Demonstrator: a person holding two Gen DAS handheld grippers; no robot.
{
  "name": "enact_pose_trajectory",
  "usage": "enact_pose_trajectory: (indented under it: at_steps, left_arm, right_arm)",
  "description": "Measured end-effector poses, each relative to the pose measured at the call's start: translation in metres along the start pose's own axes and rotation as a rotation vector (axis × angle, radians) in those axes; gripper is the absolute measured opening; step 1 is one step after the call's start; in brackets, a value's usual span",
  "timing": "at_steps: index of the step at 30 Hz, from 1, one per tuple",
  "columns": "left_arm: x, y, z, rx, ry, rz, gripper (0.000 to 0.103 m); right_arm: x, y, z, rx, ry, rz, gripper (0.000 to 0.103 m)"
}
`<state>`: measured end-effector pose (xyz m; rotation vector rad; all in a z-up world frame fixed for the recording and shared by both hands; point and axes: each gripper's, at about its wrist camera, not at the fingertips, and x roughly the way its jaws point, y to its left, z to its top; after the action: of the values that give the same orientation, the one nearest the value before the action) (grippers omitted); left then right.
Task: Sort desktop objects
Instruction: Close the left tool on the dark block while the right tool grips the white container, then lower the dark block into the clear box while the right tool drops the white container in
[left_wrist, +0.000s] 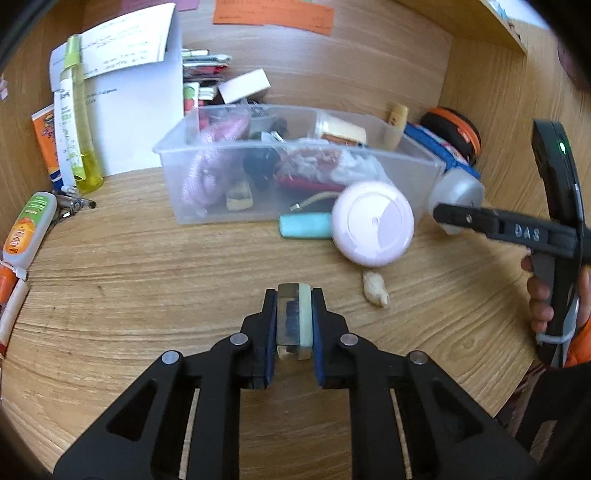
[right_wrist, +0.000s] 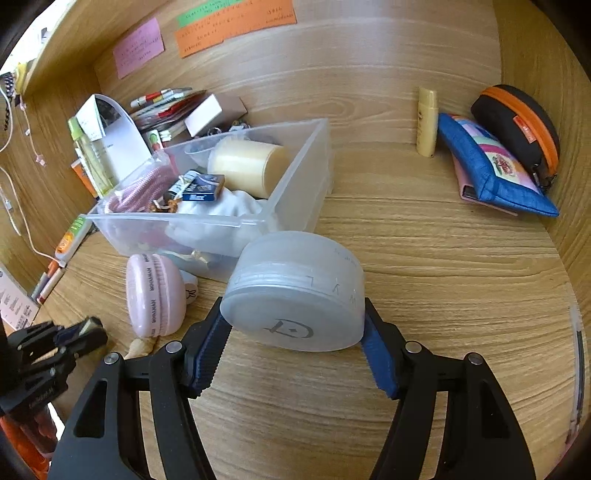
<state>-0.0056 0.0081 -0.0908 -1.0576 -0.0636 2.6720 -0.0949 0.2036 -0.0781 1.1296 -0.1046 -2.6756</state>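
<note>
My left gripper (left_wrist: 294, 321) is shut on a small clear-and-pale-green rectangular block (left_wrist: 294, 319), low over the wooden desk. My right gripper (right_wrist: 295, 328) is shut on a round frosted-white jar (right_wrist: 295, 291), held just right of the clear plastic bin (right_wrist: 236, 221); the jar also shows in the left wrist view (left_wrist: 458, 192). The bin (left_wrist: 177, 155) holds a pink coiled item, a cream cylinder (right_wrist: 251, 166), a blue packet and white cloth. A pink round case (left_wrist: 373, 223) leans against the bin's front, also seen in the right wrist view (right_wrist: 155, 295).
A teal eraser (left_wrist: 304, 226) and a beige lump (left_wrist: 376, 288) lie by the bin. Papers, a yellow-green bottle (left_wrist: 79, 122) and tubes stand at the left. A blue pouch (right_wrist: 491, 166), a black-orange case (right_wrist: 517, 125) and a yellow tube (right_wrist: 426, 122) sit at the back right.
</note>
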Motion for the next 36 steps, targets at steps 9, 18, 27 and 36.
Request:
enact_pose_trajectory:
  at_steps: [9,18,27,36]
  left_arm:
    - [-0.010,0.012,0.022,-0.058,-0.070,-0.022,0.015]
    - [-0.026,0.018,0.052,-0.050,-0.152,-0.075,0.015]
    - [-0.027,0.023,0.084,-0.012,-0.209,-0.101,0.015]
    - [-0.009,0.022,0.116,0.027,-0.214,-0.103,0.015]
  right_arm:
    - [-0.033,0.008,0.007,-0.018,-0.088,0.000,0.064]
    - [-0.047,0.017,0.021,-0.024,-0.151,-0.007,0.064]
    - [-0.034,0.032,0.044,-0.065,-0.154,0.003,0.064]
    - [-0.006,0.041,0.069,-0.084,-0.130,0.024,0.064]
